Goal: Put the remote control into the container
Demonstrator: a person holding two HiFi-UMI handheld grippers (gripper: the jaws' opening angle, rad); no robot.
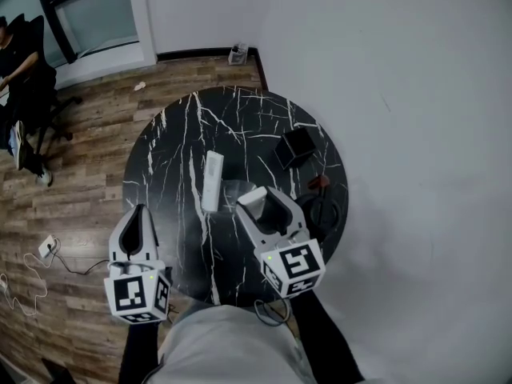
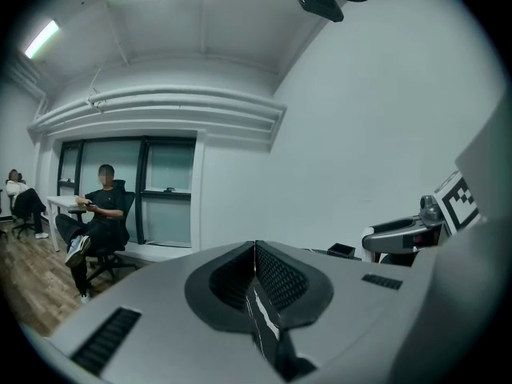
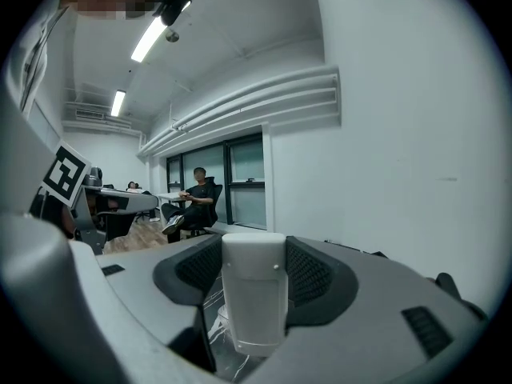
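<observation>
Grips the white remote control (image 3: 254, 286) in the right gripper (image 1: 256, 202) (left gripper (image 1: 141, 213) closed on nothing); may knock over the black container (image 1: 298, 146) if lowered off-centre

table (image 1: 240, 126): black, white veins | remote control (image 3: 254, 290): white | container (image 1: 298, 146): black | floor (image 1: 88, 126): brown wood

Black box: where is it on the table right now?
In the head view the black box sits at the far right of the table, beyond the right gripper and right of the white remote lying mid-table.
</observation>
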